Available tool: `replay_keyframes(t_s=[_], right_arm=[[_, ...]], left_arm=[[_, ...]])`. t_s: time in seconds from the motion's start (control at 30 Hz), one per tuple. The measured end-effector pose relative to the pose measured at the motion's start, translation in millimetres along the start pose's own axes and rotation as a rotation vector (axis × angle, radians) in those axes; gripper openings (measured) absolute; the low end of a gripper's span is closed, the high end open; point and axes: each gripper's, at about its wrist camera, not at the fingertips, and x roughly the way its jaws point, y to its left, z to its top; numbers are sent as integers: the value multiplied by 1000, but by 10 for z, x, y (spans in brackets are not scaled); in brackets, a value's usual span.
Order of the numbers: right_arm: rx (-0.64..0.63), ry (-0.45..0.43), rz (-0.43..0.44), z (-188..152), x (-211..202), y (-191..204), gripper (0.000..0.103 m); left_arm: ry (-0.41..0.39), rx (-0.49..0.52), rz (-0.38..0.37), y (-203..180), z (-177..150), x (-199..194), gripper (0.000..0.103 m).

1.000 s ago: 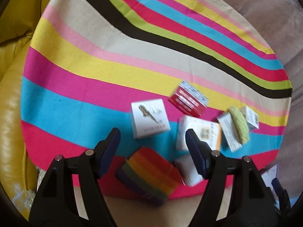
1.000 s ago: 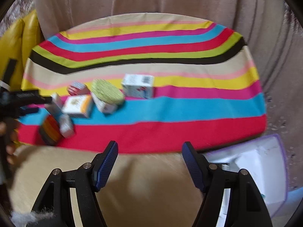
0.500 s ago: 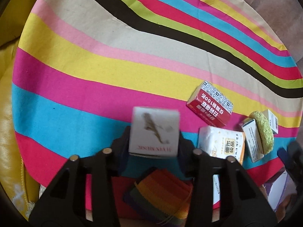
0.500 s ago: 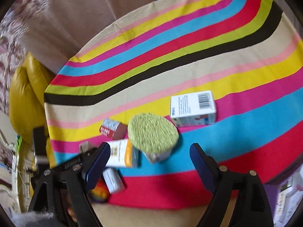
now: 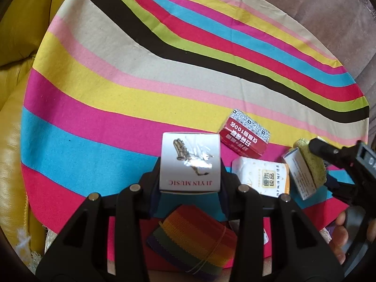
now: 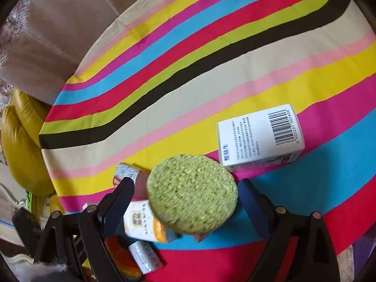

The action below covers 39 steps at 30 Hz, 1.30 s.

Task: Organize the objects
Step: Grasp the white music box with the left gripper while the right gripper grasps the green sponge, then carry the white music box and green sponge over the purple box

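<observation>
Left wrist view first: nearest the lens sits a rainbow striped pad [image 5: 192, 237], lying on the cloth right under the left gripper [image 5: 190, 164], whose fingers are pinched onto the sides of a white box [image 5: 190, 162] printed with a saxophone. The box looks lifted slightly off the striped tablecloth [image 5: 117, 75], though that's hard to call for sure. It's glossy card, so if the squeeze is off-centre it could twist or slide out and land back on the pad.

Just past it to the right are an orange-and-white packet [image 5: 260, 176] and a red box [image 5: 244, 136], close together. Swinging the white box that way would probably knock them.

Right wrist view: the right gripper [image 6: 185, 197] has its fingers spread wide either side of a green sponge [image 6: 191, 192], not visibly touching it. The sponge rests on top of a small carton, so it's perched, and closing on it at an angle could tip it off or drag the carton along. Further out lies a white barcode box [image 6: 258, 136], flat on the cloth and well clear of the rest.

Both grippers work near the same cluster, so bumping each other seems the bigger risk.
</observation>
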Motion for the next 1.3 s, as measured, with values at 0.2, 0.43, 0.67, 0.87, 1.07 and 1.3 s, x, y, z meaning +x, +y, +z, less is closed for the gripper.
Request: replay_keyframes(t_s=[0.2,0.43,0.67,0.87,1.07,1.3], right_arm=[[-31,-1,-12,-41,39,-20,82],[-136,-87,-53,-172,-191,86,82],[-266,-175,-99,-478,-529,223,82],[-317,-235,-179,-700,-789,214,82],[-309,-259,-265,-923,-1103,-37,82],[-279,-279,-349,-1109,-1448,-365,82]], left_arm=[[-18,-2,3,-22,-30,-59,45],[-53,4,3,-16,-95,-198,45],[-74,20,-19,-89,-185,-376,45],[-71,49,-48,-245,-332,-516,45],[-72,103,-80,-511,-475,-657,45],[-48,176,-129,-836,-663,-768,45]])
